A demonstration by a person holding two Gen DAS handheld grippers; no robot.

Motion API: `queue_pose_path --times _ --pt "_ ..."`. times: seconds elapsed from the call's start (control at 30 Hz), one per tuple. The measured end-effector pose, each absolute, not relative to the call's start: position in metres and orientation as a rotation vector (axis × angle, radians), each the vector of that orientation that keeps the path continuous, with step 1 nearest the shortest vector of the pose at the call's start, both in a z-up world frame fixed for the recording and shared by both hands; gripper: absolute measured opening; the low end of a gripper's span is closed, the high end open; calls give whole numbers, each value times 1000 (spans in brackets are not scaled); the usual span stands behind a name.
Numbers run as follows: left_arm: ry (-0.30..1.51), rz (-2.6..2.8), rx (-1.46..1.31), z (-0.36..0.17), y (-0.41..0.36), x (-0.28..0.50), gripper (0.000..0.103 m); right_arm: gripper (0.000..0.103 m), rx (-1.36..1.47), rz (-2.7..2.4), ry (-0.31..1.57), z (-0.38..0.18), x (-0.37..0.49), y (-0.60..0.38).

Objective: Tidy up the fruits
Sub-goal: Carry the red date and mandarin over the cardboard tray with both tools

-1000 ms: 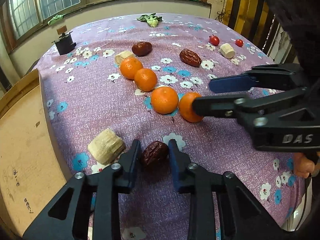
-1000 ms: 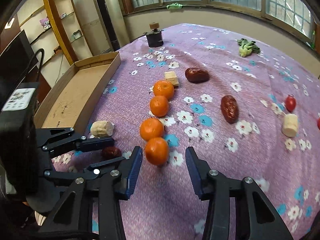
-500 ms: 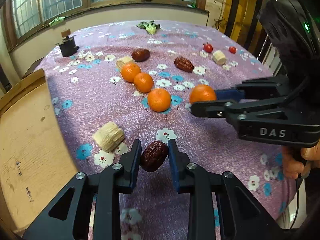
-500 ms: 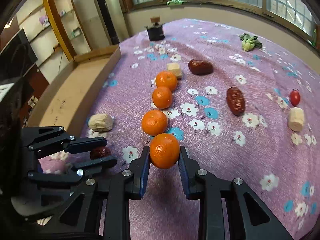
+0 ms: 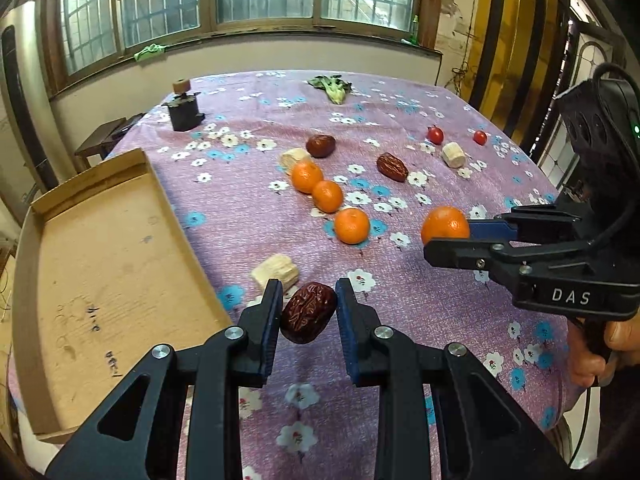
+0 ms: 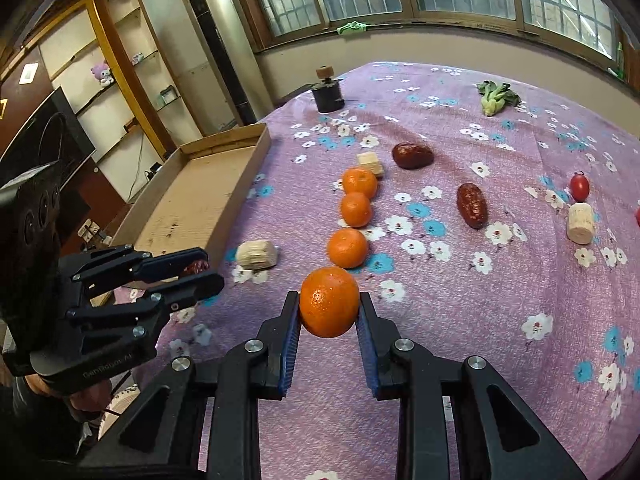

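Left wrist view: left gripper (image 5: pixel 308 312) pinching a wrinkled red date (image 5: pixel 308 313) by its sides, lifted clear of the floral tablecloth (image 5: pixel 248 208), just beside the near corner of the cardboard tray (image 5: pixel 100 272). Right wrist view: right gripper (image 6: pixel 329 312) clamped on a mandarin (image 6: pixel 329 307), likewise held off the cloth, a little farther from the tray than the date. Jaws of the right gripper closed onto the fruit within the last second; both grips look centred and firm.

Step in hand, by judgement: carrying two picked fruits toward a sorting place, most likely the tray, which is bare inside. Next move probably calls for swinging each gripper over the tray wall, lowering, then opening gently so that the round mandarin does not roll.

Date: dark, glossy, deeply creased, oval. Mandarin: bright orange, pitted skin, round.

Outward from the tray: a pale cut chunk (image 5: pixel 276 274) just beside its near corner, three more mandarins (image 5: pixel 326 196) in a line farther out, two more dates (image 5: pixel 392 167) beyond, cherry tomatoes (image 5: pixel 435 135) well apart at the far side.
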State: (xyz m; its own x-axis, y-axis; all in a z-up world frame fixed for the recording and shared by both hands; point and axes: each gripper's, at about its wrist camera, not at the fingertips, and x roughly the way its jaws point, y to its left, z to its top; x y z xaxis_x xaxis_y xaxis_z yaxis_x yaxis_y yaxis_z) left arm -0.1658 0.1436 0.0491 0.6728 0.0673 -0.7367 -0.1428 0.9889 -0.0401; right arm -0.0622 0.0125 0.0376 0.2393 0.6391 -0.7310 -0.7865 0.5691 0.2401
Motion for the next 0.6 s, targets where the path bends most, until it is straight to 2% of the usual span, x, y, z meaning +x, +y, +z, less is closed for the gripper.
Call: queue_pose_path --times 0.6 --pt "809 184 -123 55 167 -186 24 28 -208 1033 872 52 -79 35"
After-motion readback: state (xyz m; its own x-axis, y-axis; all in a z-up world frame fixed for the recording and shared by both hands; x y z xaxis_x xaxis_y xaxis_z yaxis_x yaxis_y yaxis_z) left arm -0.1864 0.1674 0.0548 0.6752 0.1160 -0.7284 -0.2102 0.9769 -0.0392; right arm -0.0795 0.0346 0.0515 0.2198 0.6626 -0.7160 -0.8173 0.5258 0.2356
